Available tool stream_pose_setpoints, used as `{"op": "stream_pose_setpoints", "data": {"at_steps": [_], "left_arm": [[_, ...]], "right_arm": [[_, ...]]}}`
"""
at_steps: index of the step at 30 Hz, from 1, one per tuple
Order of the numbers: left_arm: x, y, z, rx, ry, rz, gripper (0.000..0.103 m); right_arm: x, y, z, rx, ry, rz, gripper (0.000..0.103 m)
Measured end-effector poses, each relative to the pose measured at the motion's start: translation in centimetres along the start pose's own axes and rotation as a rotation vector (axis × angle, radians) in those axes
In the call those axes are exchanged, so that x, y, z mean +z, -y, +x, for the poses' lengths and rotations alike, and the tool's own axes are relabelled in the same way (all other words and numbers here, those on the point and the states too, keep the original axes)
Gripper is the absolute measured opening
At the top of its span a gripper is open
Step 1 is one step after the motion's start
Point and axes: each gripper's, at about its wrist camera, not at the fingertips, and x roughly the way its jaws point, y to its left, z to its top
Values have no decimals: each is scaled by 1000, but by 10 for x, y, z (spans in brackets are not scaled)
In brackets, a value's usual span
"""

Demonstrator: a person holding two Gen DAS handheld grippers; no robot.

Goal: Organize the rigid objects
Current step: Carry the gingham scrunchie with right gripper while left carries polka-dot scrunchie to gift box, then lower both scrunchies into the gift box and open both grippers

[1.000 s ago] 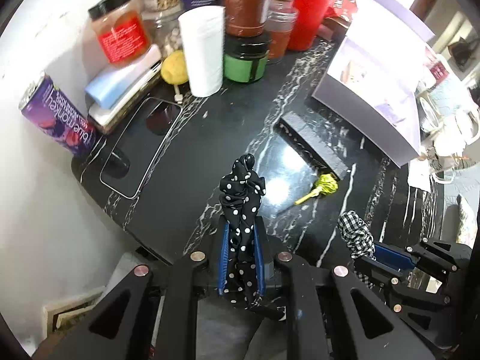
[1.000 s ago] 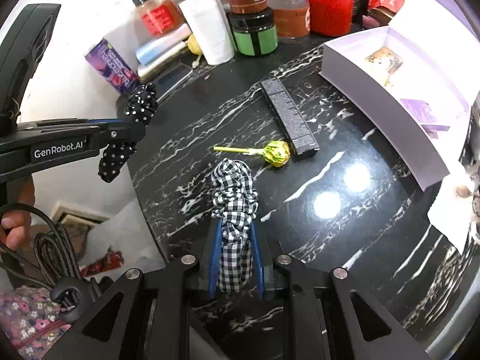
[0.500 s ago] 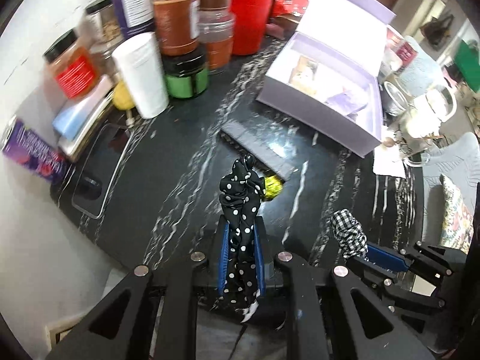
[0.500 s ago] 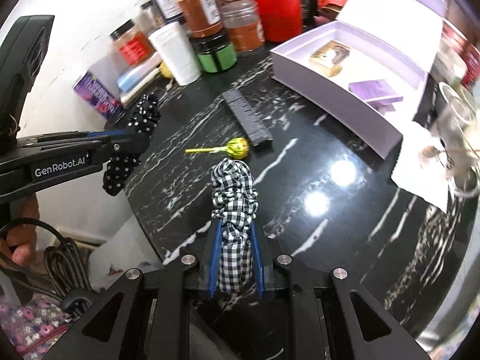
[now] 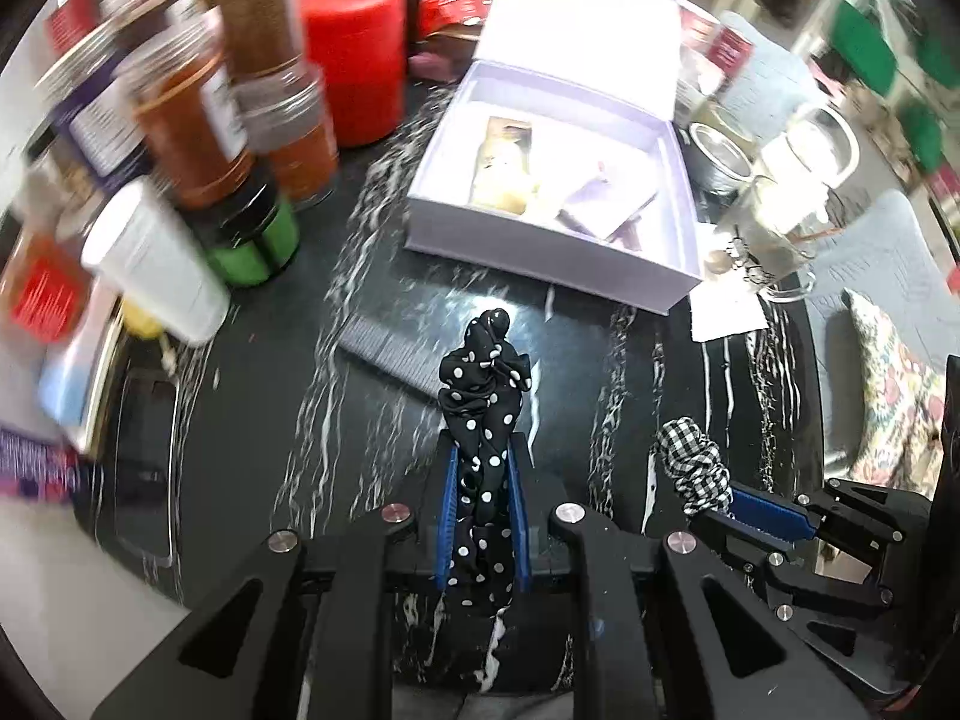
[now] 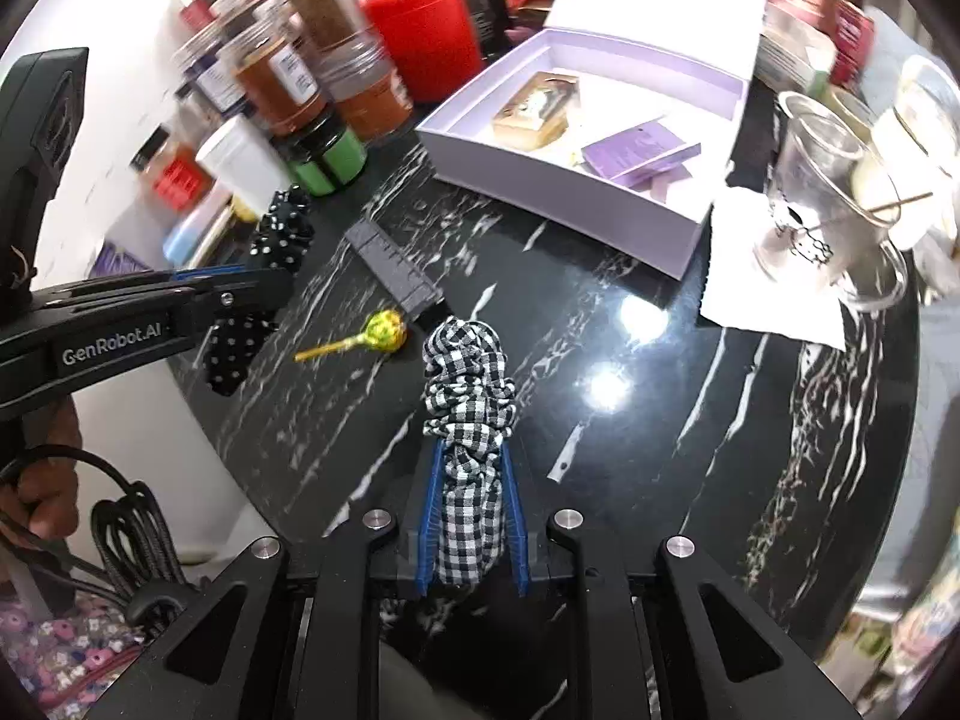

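Pinching scrunchie (image 5: 483,414) between hand-held gripper (image 5: 482,468) fingers.

Open box (image 6: 576,204) at table (image 6: 660,420) rear, jars (image 6: 336,90) left of it, comb (image 6: 393,270) ahead of the jars, lollipop (image 6: 384,330) touching comb's near end, glass cup (image 6: 822,180) right of box.

Bright overhead light, fisheye views, motion blur at the rims.

Two hard white glare spots sit on the glossy black worktop (image 6: 660,450) just in front of the lilac box (image 6: 564,192) in the right wrist view. The jars (image 5: 198,120) left of the box are smeared by blur, worst in the left wrist view. Straight edges bow outward, and the corners are dark. The glassware (image 6: 828,180) right of the box is blown out white.
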Motion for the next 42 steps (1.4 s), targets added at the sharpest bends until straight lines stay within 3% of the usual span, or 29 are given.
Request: {"op": "stream_pose_setpoints", "data": {"at_steps": [6, 18, 42], "left_arm": [[23, 8, 6, -26, 0, 88, 15], [70, 18, 16, -57, 19, 169, 15], [164, 22, 68, -71, 18, 185, 15]], "right_arm": [[10, 2, -3, -40, 27, 50, 19], [48, 11, -7, -103, 77, 95, 19], [138, 65, 19, -147, 88, 119, 19]]}}
